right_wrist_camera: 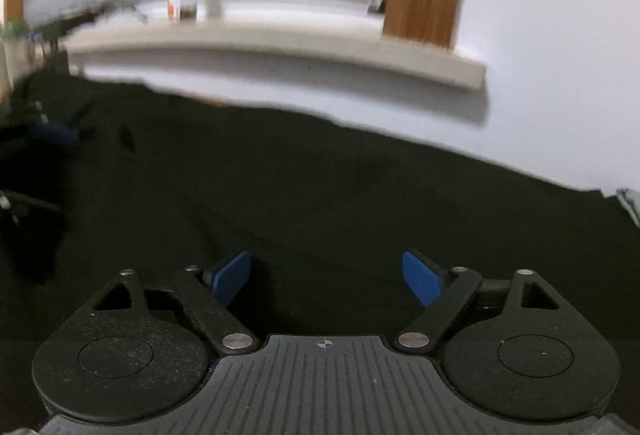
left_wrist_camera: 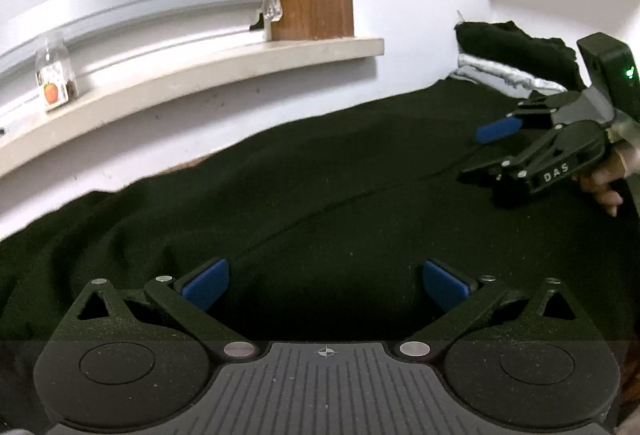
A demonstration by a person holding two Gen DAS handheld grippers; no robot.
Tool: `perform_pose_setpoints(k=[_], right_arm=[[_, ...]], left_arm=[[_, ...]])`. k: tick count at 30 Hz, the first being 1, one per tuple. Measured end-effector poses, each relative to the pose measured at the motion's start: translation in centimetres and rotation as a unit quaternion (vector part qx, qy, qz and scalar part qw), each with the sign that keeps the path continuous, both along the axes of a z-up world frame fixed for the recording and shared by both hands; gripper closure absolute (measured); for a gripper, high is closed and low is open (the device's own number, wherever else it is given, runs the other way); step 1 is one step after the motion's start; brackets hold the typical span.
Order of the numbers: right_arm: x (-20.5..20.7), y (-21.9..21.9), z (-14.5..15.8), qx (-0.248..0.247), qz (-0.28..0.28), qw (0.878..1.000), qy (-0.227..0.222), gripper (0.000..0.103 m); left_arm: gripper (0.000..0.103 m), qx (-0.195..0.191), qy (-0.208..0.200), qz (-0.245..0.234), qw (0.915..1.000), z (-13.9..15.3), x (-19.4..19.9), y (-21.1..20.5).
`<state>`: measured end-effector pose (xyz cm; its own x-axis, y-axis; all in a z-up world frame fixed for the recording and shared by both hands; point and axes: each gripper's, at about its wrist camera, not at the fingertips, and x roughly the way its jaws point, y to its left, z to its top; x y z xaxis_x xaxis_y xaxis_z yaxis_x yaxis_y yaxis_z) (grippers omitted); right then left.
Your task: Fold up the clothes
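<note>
A dark garment (left_wrist_camera: 320,195) is seen spread flat directly beneath and ahead of the left gripper (left_wrist_camera: 326,285) and right gripper (right_wrist_camera: 326,279), both held wide open and empty.

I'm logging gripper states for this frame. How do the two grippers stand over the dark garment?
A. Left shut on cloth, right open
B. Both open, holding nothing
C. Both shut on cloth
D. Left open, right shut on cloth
B: the left gripper and the right gripper each show blue pads spread wide, with only the dark garment lying flat between them.
</note>
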<state>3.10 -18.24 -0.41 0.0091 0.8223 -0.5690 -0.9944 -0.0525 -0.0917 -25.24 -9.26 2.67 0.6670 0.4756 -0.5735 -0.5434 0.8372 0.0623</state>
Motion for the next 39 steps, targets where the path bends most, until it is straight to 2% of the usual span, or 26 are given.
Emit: perform_pose_setpoints(k=[7, 10, 16, 20, 24, 28, 33, 34, 36, 39], right_arm=[[2.2, 0.2, -0.5, -0.017, -0.005, 0.997, 0.069, 0.011], [1.9, 0.3, -0.5, -0.019, -0.003, 0.998, 0.061, 0.010], [2.0, 0.3, -0.5, -0.020, -0.003, 0.998, 0.057, 0.010], [2.0, 0.3, -0.4, -0.020, -0.003, 0.998, 0.057, 0.009], [2.0, 0.3, -0.4, -0.020, -0.003, 0.998, 0.058, 0.009], [2.0, 0.3, -0.4, -0.020, -0.002, 0.998, 0.059, 0.009], [2.0, 0.4, -0.4, -0.020, -0.002, 0.998, 0.058, 0.009], [2.0, 0.4, -0.4, -0.020, -0.002, 0.998, 0.058, 0.009], [2.0, 0.4, -0.4, -0.021, -0.002, 0.998, 0.058, 0.008], [2.0, 0.4, -0.5, -0.020, -0.002, 0.998, 0.058, 0.008]], left_arm=[[0.000, 0.001, -0.001, 0.006, 1.0000, -0.1, -0.6, -0.3], [0.000, -0.005, -0.015, 0.010, 0.9998, 0.2, -1.7, -0.5], [0.000, -0.002, -0.055, 0.046, 0.9974, 2.6, -6.1, -0.6], [0.000, 0.013, -0.071, 0.098, 0.9925, 4.8, -10.6, 1.1], [0.000, 0.014, -0.050, 0.161, 0.9855, 4.2, -14.1, 4.3], [0.000, 0.015, -0.029, 0.224, 0.9741, 3.5, -17.6, 7.5], [0.000, -0.026, -0.019, 0.268, 0.9627, 1.6, -20.6, 9.0], [0.000, -0.030, -0.028, 0.273, 0.9612, 1.5, -21.3, 8.8], [0.000, -0.015, -0.037, 0.276, 0.9603, 2.0, -22.4, 7.9], [0.000, 0.026, -0.021, 0.281, 0.9590, 3.0, -23.3, 6.7]])
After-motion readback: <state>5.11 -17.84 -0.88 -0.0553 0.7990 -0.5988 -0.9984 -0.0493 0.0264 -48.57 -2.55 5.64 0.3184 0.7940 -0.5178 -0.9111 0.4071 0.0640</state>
